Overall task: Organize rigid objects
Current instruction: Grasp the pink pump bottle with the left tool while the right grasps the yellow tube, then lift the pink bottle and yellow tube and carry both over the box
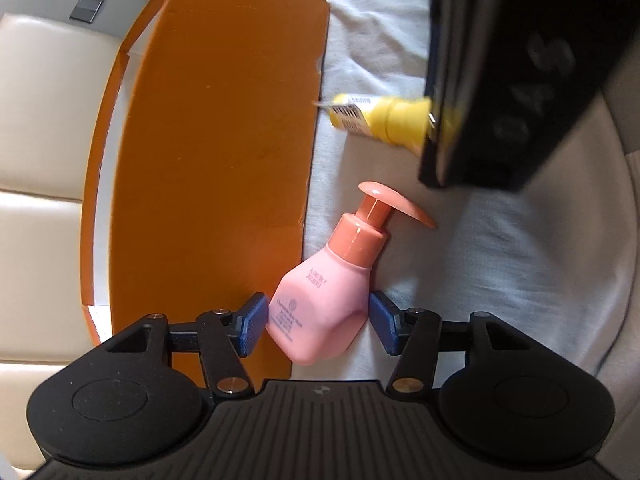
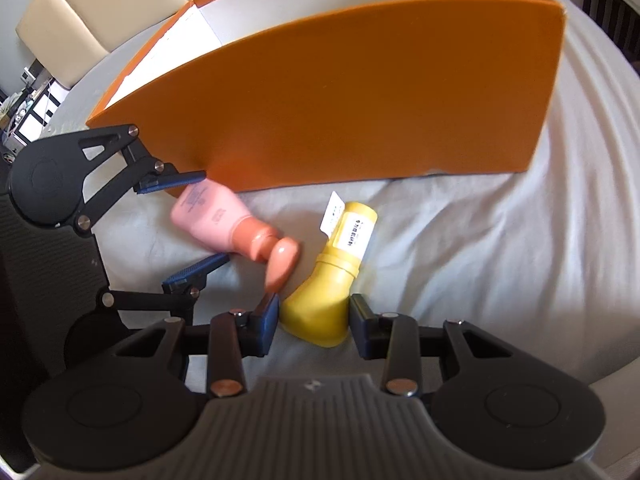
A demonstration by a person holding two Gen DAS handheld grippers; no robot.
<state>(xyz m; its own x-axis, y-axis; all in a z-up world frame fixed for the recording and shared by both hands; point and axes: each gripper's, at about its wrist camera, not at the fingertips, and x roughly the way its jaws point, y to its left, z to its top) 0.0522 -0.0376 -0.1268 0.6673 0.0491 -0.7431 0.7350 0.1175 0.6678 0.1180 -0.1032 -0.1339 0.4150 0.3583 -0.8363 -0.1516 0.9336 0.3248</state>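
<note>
A pink pump bottle [image 1: 324, 304] lies on the white sheet beside the orange box [image 1: 224, 160]. My left gripper [image 1: 318, 326] is open around the bottle's body, with small gaps at the blue pads [image 1: 252, 326]. A yellow bottle [image 2: 332, 280] lies on the sheet with its base toward me. My right gripper [image 2: 314, 320] straddles that base, and its pads are at or very near the sides. In the right wrist view the left gripper [image 2: 192, 224] straddles the pink bottle [image 2: 224, 220]. The yellow bottle [image 1: 376, 118] is partly hidden behind the right gripper in the left wrist view.
The orange box [image 2: 360, 100] stands open-topped on the bed, and its white inner wall [image 2: 160, 52] shows. Cream padded cushions [image 1: 36, 140] lie past the box. The wrinkled white sheet [image 2: 520, 260] stretches to the right of the bottles.
</note>
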